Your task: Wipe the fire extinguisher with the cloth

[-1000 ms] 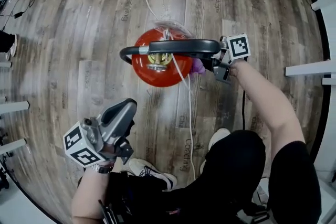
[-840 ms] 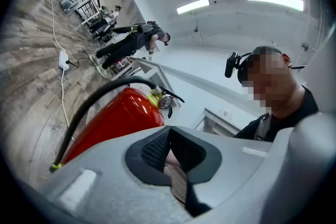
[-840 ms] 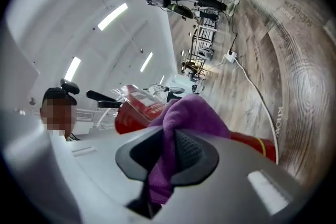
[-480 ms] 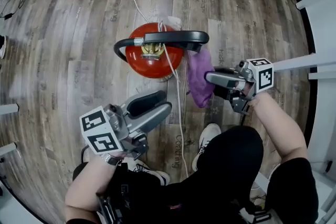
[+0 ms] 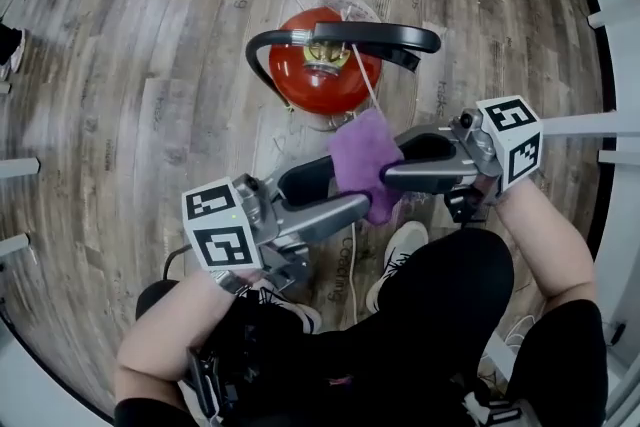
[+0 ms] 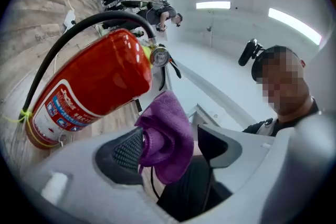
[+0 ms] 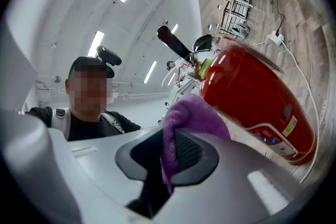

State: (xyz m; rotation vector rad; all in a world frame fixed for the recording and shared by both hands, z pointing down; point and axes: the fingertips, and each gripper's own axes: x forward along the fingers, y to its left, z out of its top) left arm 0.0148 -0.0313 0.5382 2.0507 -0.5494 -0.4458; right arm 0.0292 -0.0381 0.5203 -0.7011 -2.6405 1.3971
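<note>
My right hand-held gripper pinched the cloth. My left hand-held gripper had just spread wide around it, unclamped. A shallow bite at handover could drop it.

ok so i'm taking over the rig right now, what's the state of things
Right gripper: shut on the purple cloth.
Left gripper: open, jaws have just been opening; the cloth hangs between them, unpinched.
Fire extinguisher: upright on the wooden floor, apart from the cloth.
Done: how much is wiped, can't tell.
Left: likely bring the cloth to the extinguisher and wipe.
</note>
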